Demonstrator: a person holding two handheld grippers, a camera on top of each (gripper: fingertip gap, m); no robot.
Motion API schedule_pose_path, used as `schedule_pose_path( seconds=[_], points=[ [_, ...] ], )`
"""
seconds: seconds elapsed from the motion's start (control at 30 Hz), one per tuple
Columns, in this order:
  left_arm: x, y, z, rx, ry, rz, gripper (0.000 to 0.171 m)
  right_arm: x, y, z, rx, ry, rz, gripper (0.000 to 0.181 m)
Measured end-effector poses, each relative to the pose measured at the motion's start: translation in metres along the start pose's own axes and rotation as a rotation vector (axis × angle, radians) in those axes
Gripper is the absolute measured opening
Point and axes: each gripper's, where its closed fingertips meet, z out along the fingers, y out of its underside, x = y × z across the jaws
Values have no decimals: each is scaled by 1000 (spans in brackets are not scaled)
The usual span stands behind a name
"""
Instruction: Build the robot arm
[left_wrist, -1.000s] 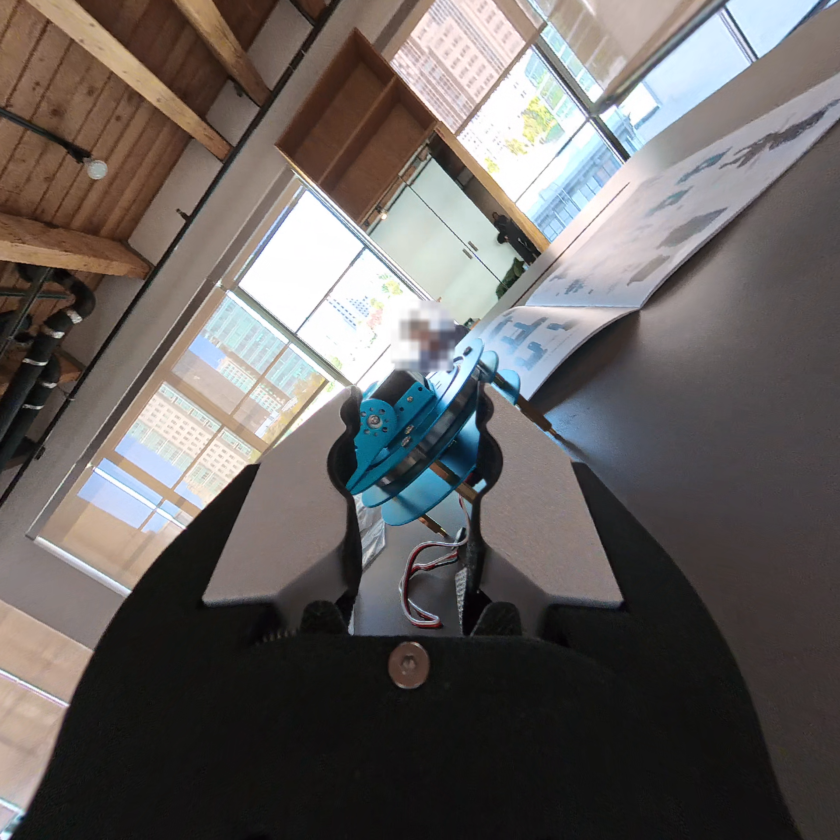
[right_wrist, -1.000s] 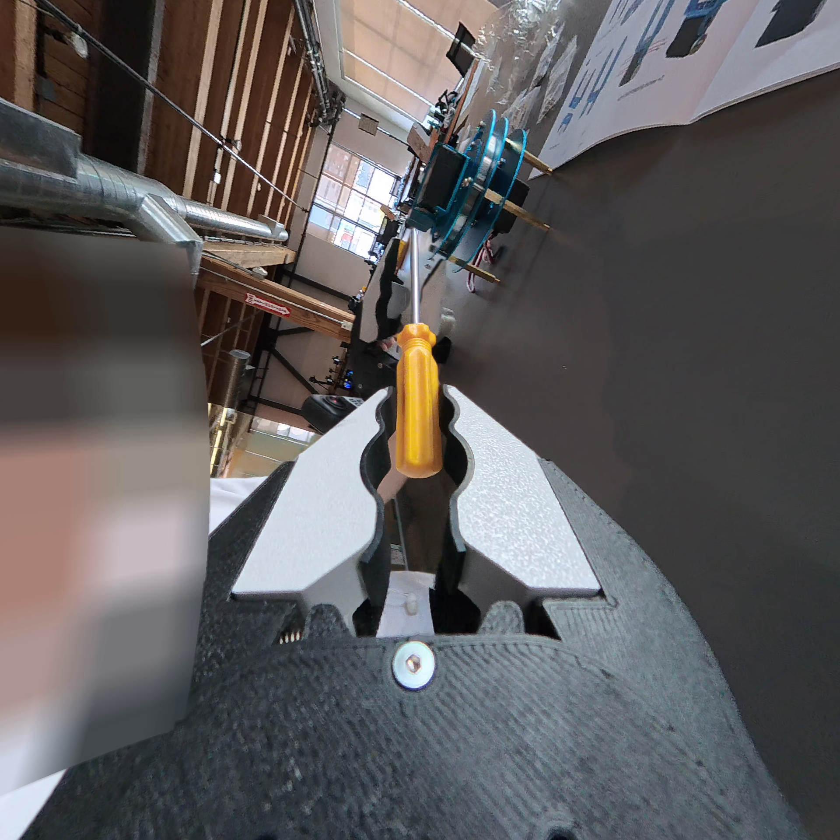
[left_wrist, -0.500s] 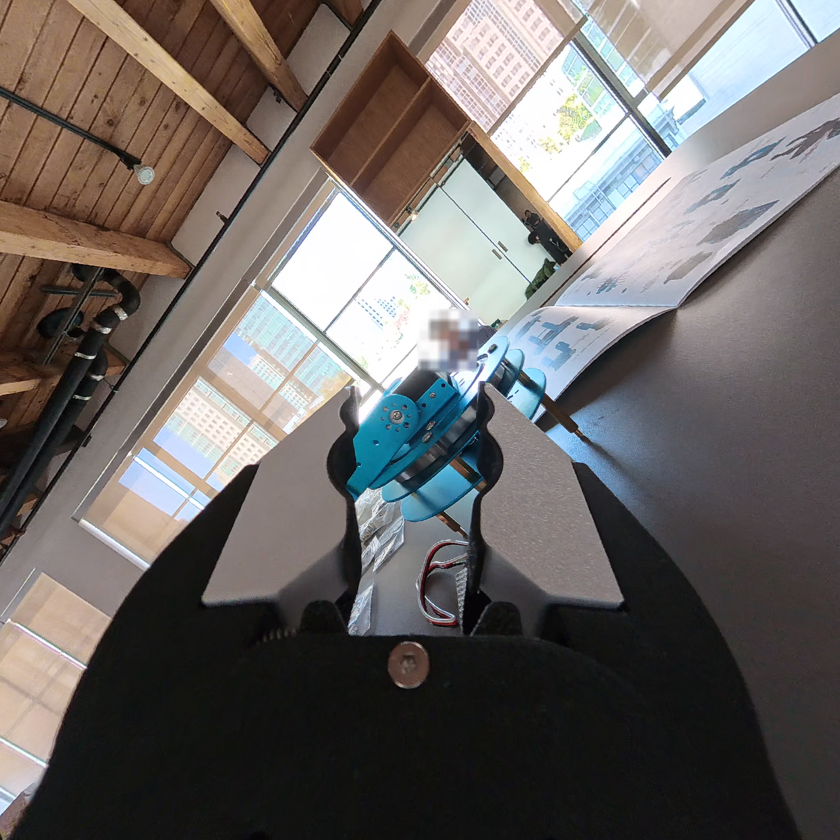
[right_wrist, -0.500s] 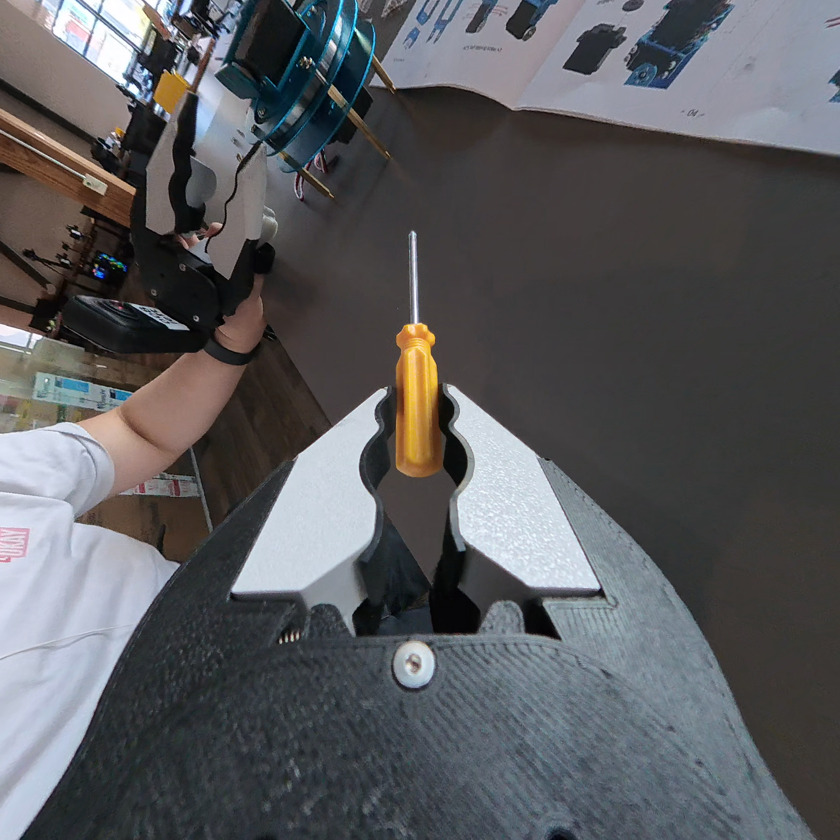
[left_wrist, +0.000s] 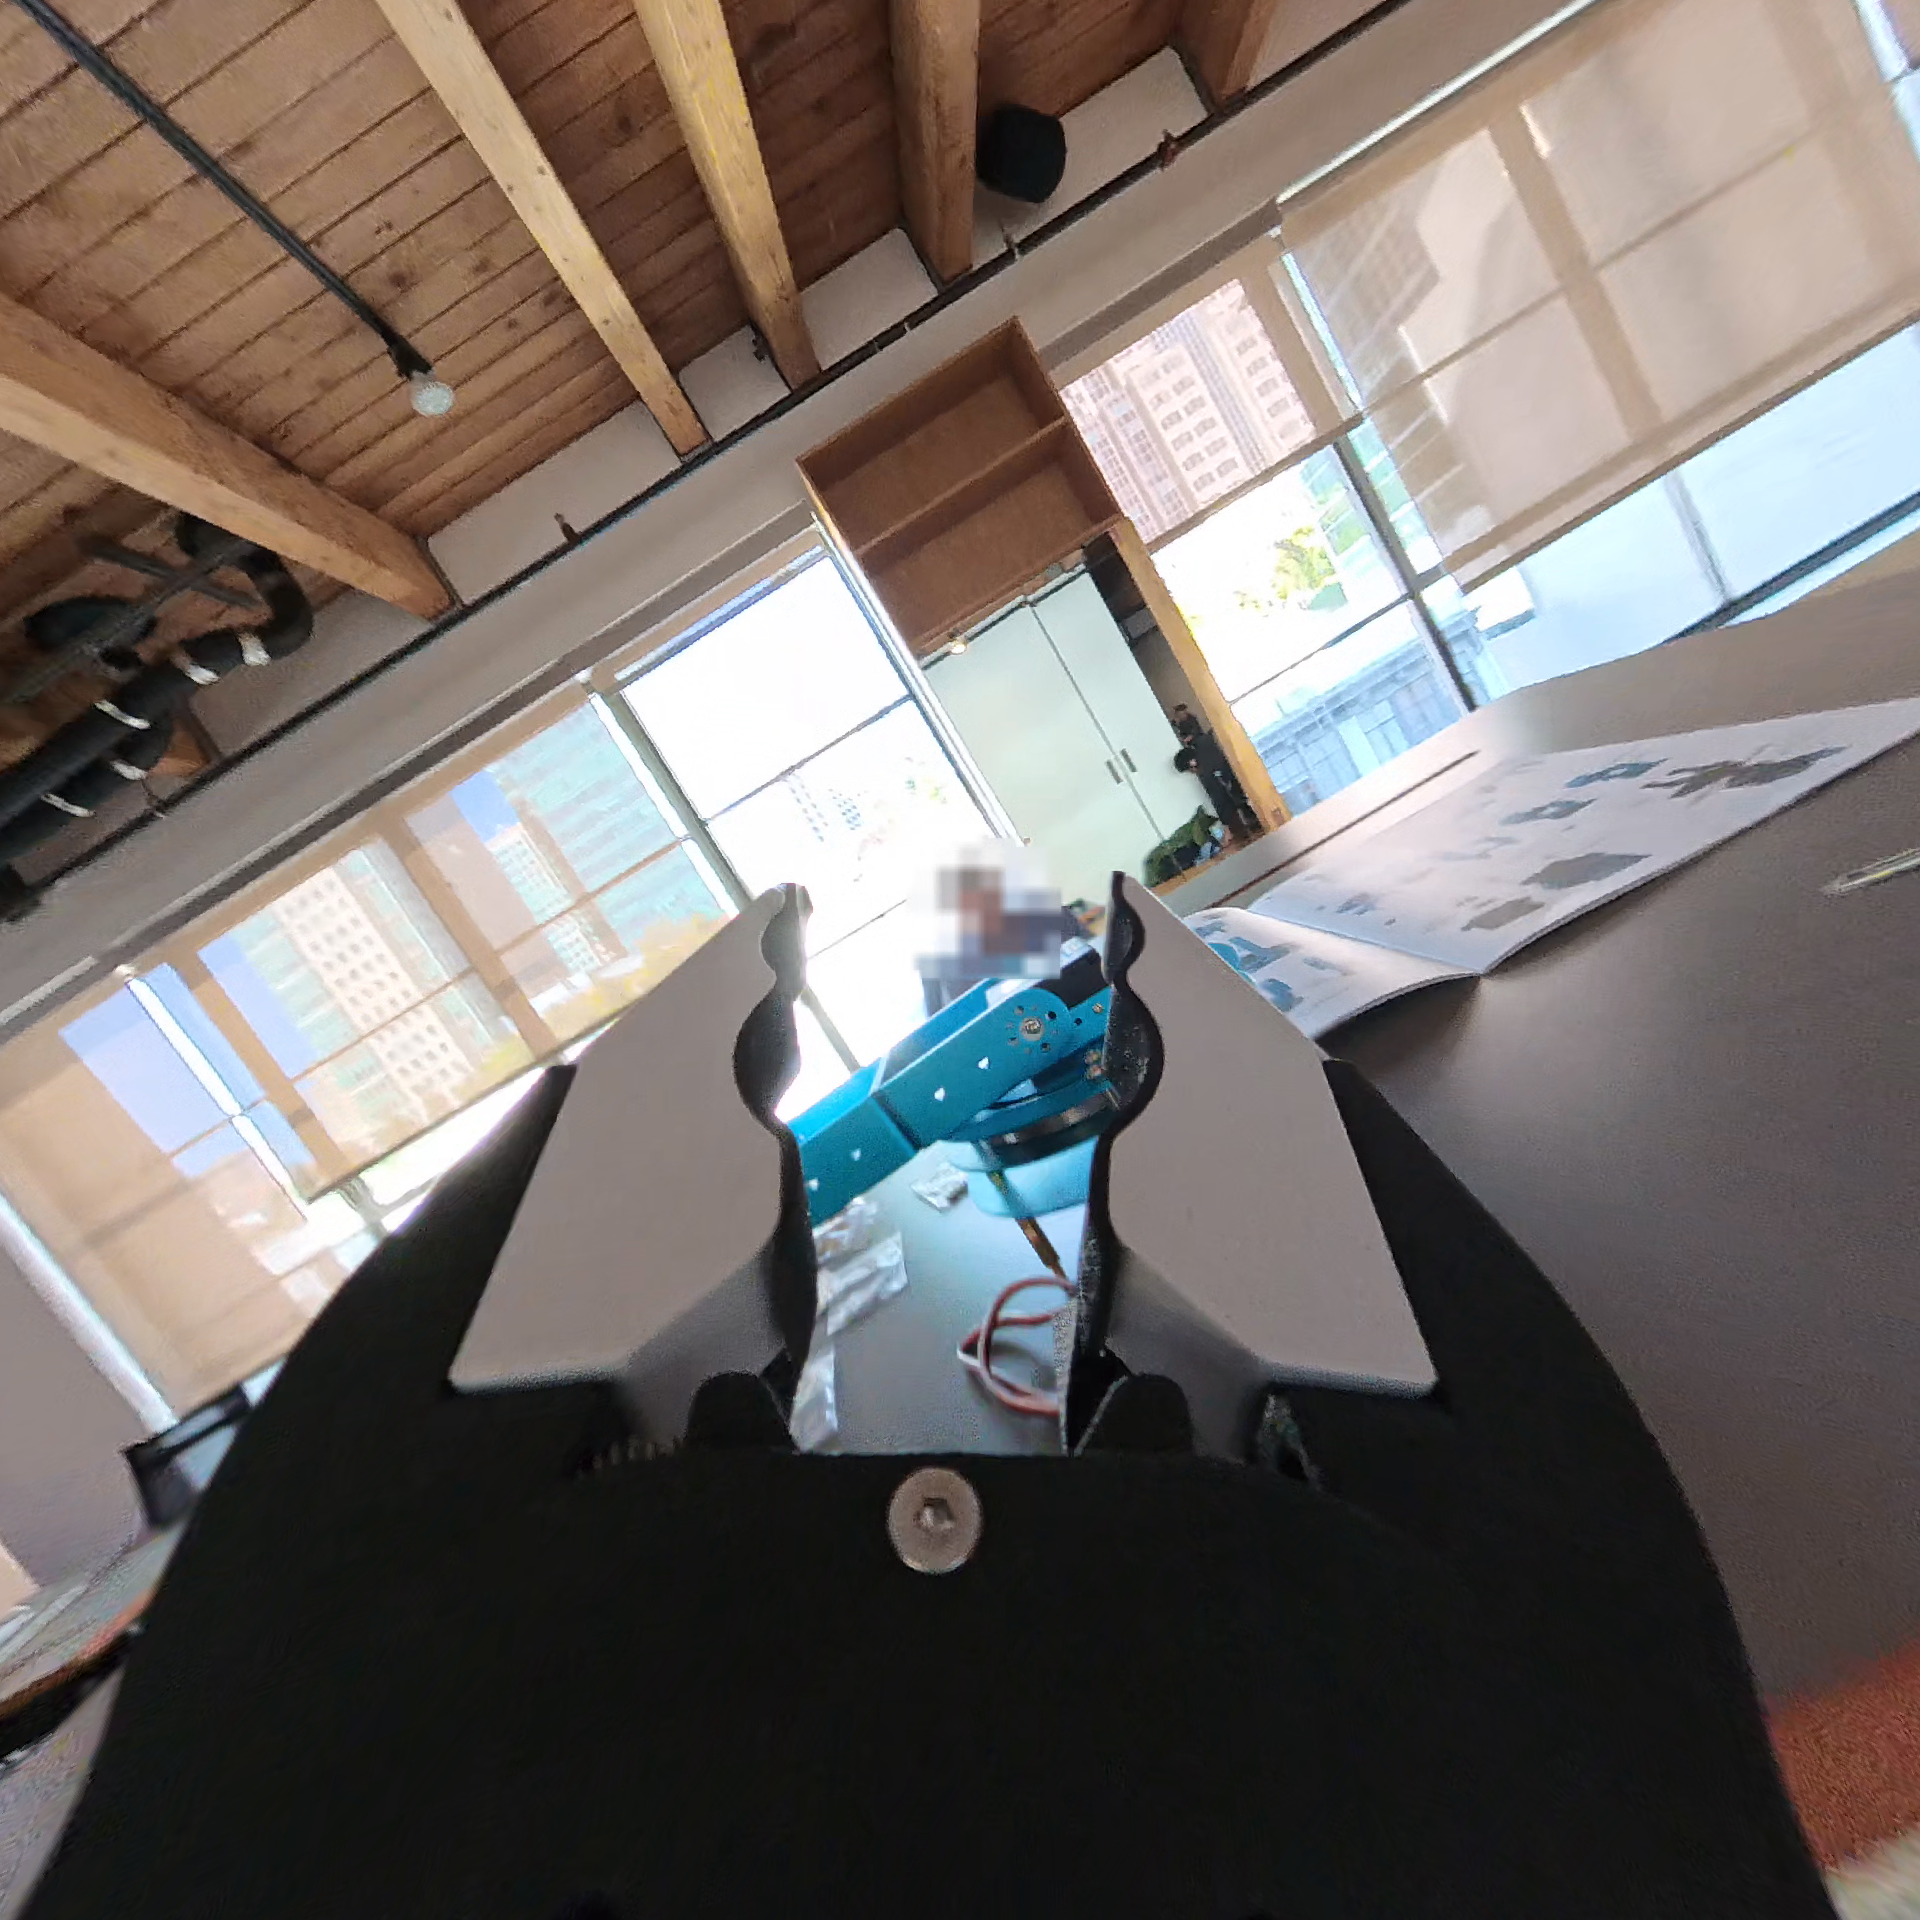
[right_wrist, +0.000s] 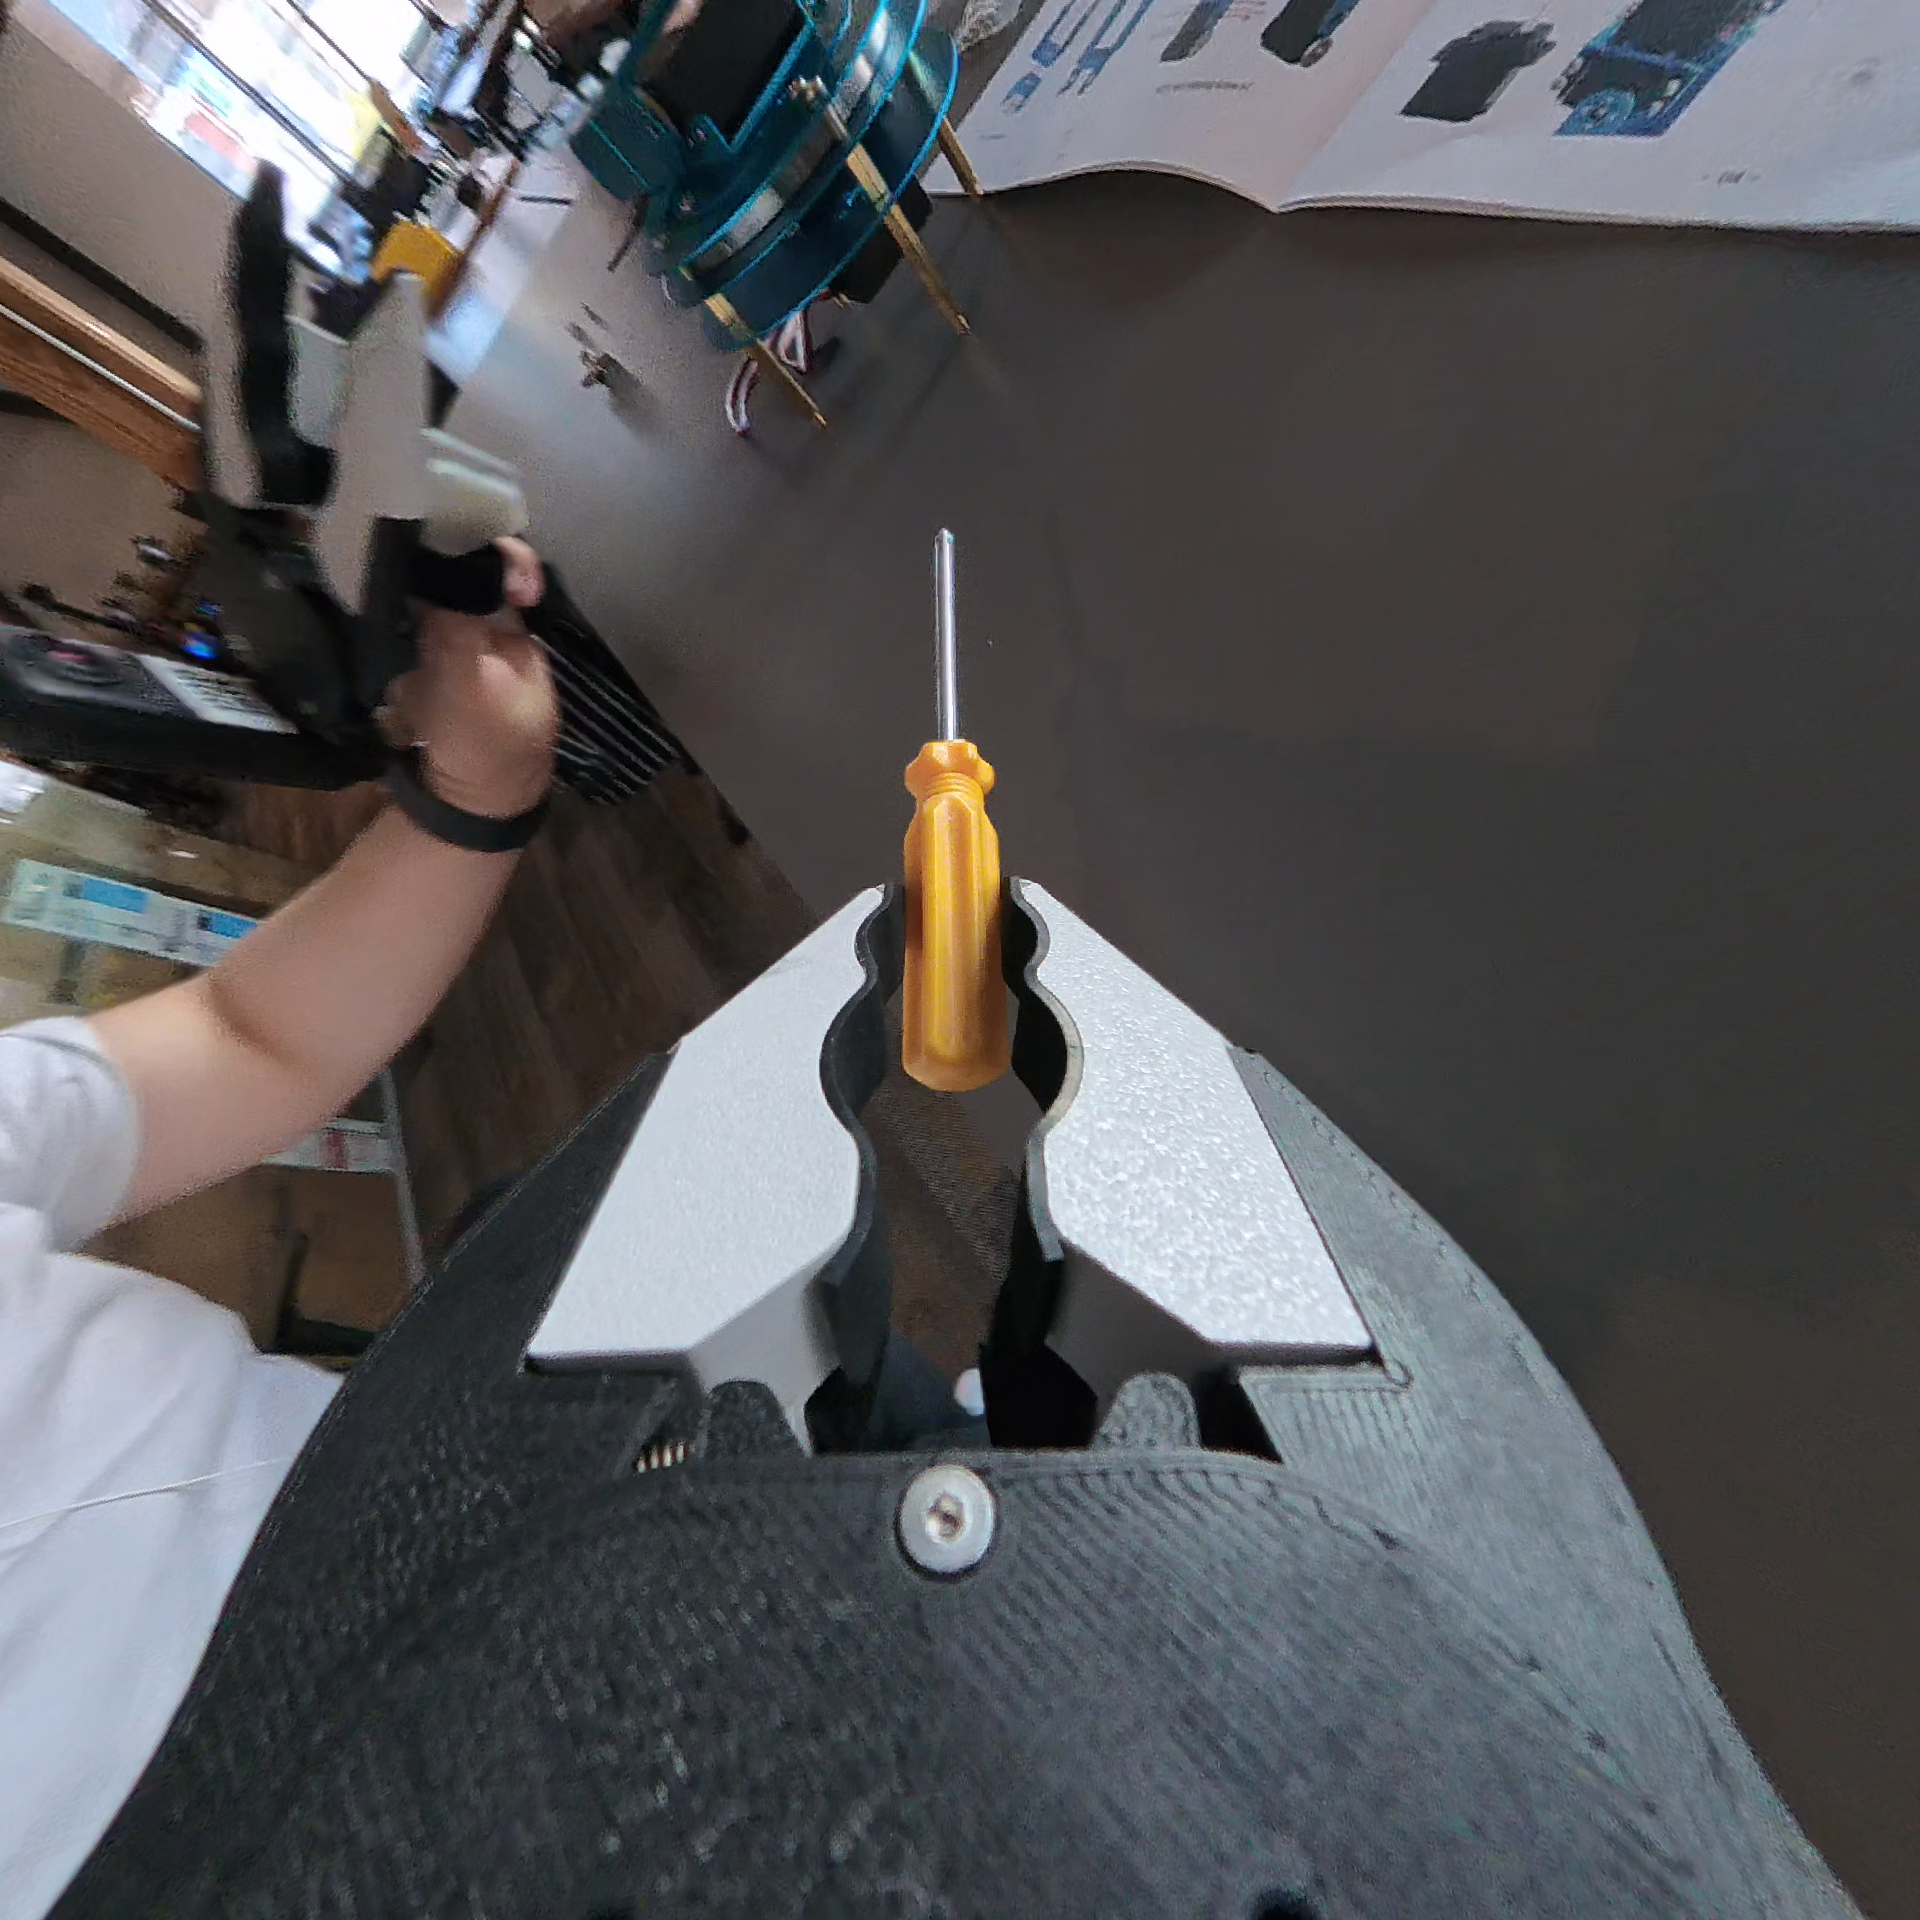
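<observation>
Orange screwdriver (right_wrist: 951, 925) sits clamped in my right gripper (right_wrist: 951, 904), tip over the dark table (right_wrist: 1455, 727). My left gripper (left_wrist: 951, 914) is spread apart, empty, facing the blue assembly (left_wrist: 977, 1081).

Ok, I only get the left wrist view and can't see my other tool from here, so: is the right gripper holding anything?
Observer: Yes. The right gripper is shut on an orange-handled screwdriver, gripped by the handle.
Operator: Where does its shaft point?
Observer: Straight ahead along the fingers, with bare dark table behind it. The tip is well clear of the blue servo assembly.
Operator: And my left gripper, seen from that side?
Observer: The left gripper, held by a hand, is off to one side of that assembly and not touching it.
</observation>
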Motion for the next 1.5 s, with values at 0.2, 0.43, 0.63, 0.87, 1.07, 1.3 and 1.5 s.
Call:
schedule_pose_path(
  seconds=[0.2,0.43,0.63,0.87,1.07,1.3,1.5],
  points=[
    [-31,4,-80,-183,41,-129,63,47,5,8,-97,255,-151,17],
    [-82,-1,-241,-381,2,-218,57,60,-6,17,-97,350,-237,17],
    [-98,23,-392,-651,-29,-304,63,64,-10,19,-27,435,-316,18],
    [-79,43,-470,-763,-34,-480,68,65,-13,18,15,490,-356,32],
    [45,110,-492,-833,317,-746,61,-34,-28,-15,369,543,-725,55],
    [289,358,-541,-977,465,-848,23,-99,178,81,416,270,-842,32],
    [514,606,-552,-967,483,-692,18,72,355,196,517,287,-717,24]
  ],
)
